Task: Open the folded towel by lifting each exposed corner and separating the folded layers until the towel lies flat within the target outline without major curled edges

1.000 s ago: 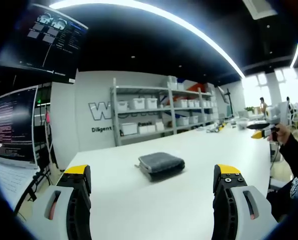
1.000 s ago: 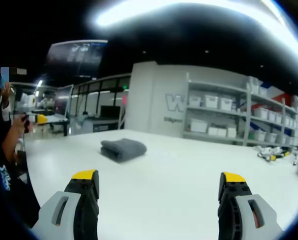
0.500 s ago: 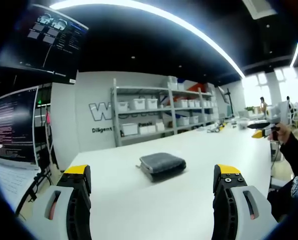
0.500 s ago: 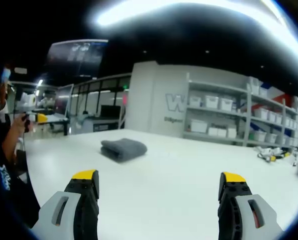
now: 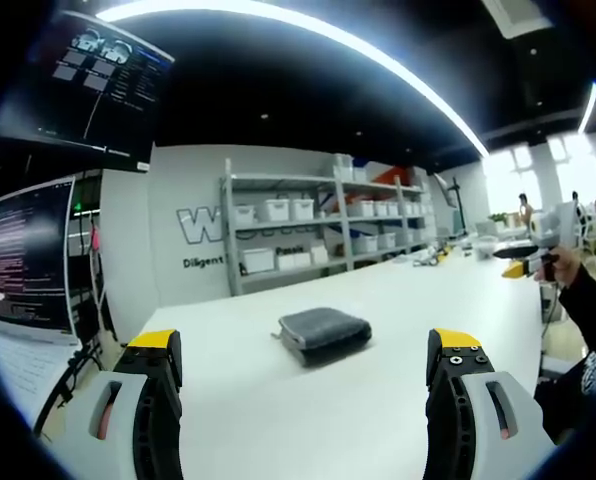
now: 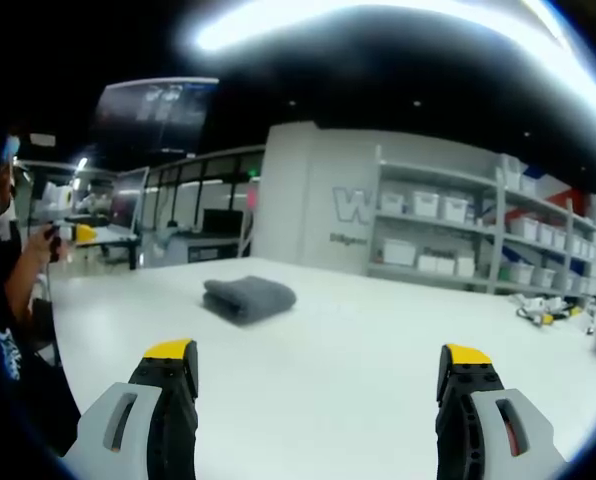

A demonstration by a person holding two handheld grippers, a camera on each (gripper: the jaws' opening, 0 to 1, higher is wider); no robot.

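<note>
Left gripper view: your left gripper (image 5: 303, 360) is spread wide and empty, the folded grey towel (image 5: 324, 332) mid-desk (image 5: 278, 420) ahead; wall lettering (image 5: 200, 224) reads "W…", "Diligent". Your right gripper (image 6: 318, 375) is spread too.

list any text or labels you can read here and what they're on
"W": big outlined letter on the wall, the rest hidden by shelves.
"Diligent": small line under it on the wall; the words after it are cut off.
Screens: lines of text, too small to read.
Bins: no readable labels.
</note>
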